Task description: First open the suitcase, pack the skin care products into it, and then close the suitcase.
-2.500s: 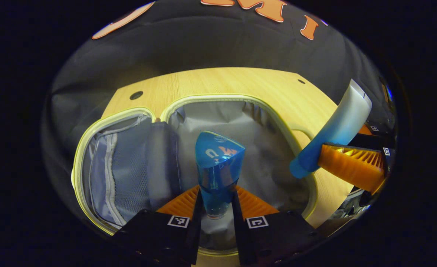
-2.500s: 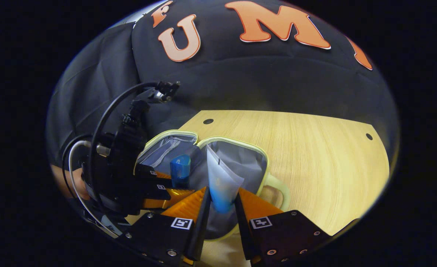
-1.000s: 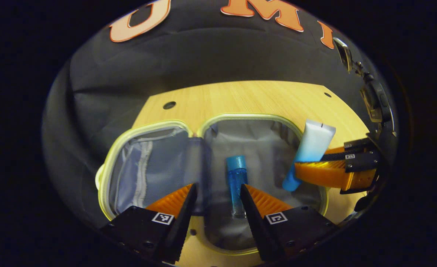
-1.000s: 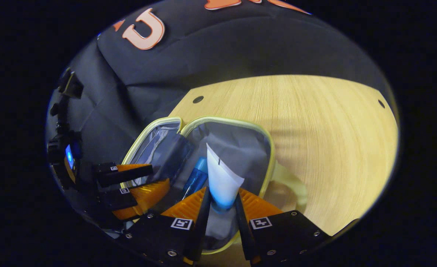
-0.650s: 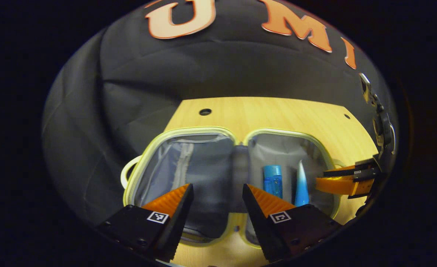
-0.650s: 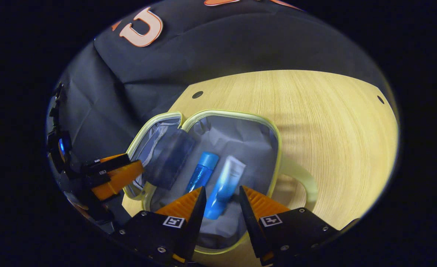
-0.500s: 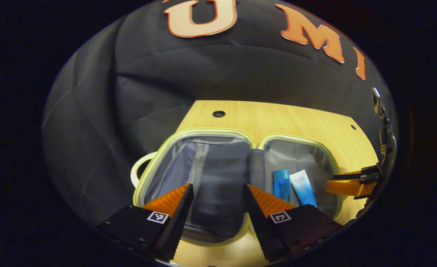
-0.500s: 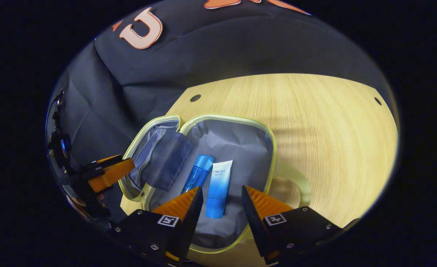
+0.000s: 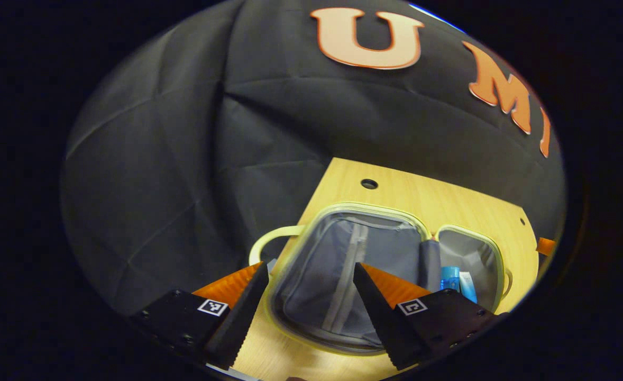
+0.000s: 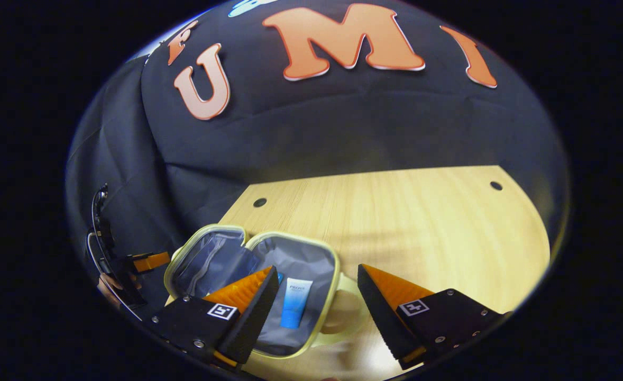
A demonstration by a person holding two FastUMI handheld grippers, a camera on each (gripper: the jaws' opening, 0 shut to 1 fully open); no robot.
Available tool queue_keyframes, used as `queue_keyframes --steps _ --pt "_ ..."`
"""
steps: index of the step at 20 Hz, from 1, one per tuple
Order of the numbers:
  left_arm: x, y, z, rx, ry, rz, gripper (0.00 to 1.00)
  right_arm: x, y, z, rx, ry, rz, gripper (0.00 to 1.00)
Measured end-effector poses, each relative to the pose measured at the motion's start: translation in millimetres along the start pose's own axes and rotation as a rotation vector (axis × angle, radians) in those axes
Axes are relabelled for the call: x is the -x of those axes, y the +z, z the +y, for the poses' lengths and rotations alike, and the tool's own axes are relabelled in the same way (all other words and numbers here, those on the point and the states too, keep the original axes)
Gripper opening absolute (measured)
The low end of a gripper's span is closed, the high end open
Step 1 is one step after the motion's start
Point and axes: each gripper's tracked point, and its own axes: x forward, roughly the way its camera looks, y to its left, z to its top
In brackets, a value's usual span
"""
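The small suitcase (image 9: 375, 208) lies open flat on the wooden table, pale yellow-green rim, grey lining. Its left half (image 9: 338, 275) has a zipped mesh pocket. In its right half lie a blue bottle (image 9: 449, 277) and a white-to-blue tube (image 9: 468, 286) side by side. My left gripper (image 9: 309, 267) stands open above the left half's near corner, nothing between its fingers. In the right gripper view the tube (image 10: 295, 302) lies flat in the suitcase (image 10: 290, 238), with a sliver of the bottle (image 10: 280, 276) behind my finger. My right gripper (image 10: 318, 270) is open wide over the suitcase's right edge, holding nothing.
The suitcase has a loop handle (image 9: 269, 245) on its left side and another handle (image 10: 351, 312) on the right. Bare wooden table (image 10: 406, 222) with small round holes stretches to the right. The left gripper (image 10: 143, 261) and a hand (image 10: 109, 288) sit at the far left.
Both grippers let go: bottle and tube now lie in the suitcase's right half. The left gripper has swung left over the mesh half; the right has opened wider and drawn back.
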Motion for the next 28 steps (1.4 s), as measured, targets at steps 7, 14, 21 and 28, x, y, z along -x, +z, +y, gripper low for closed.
queue_keyframes --steps 7,14,21,28 --pt "-33 -2 55 0.255 -0.015 0.012 0.97 41 45 -22 0.062 -0.083 -0.104 0.95" --pt "-91 -16 73 0.559 -0.108 0.104 0.94 54 59 -31 0.085 -0.127 -0.127 0.95" --pt "-121 -44 68 0.643 -0.133 0.218 0.41 60 66 -41 0.096 -0.164 -0.155 0.95" --pt "-87 13 53 0.410 -0.203 0.070 0.02 61 62 -45 0.115 -0.175 -0.165 0.95"
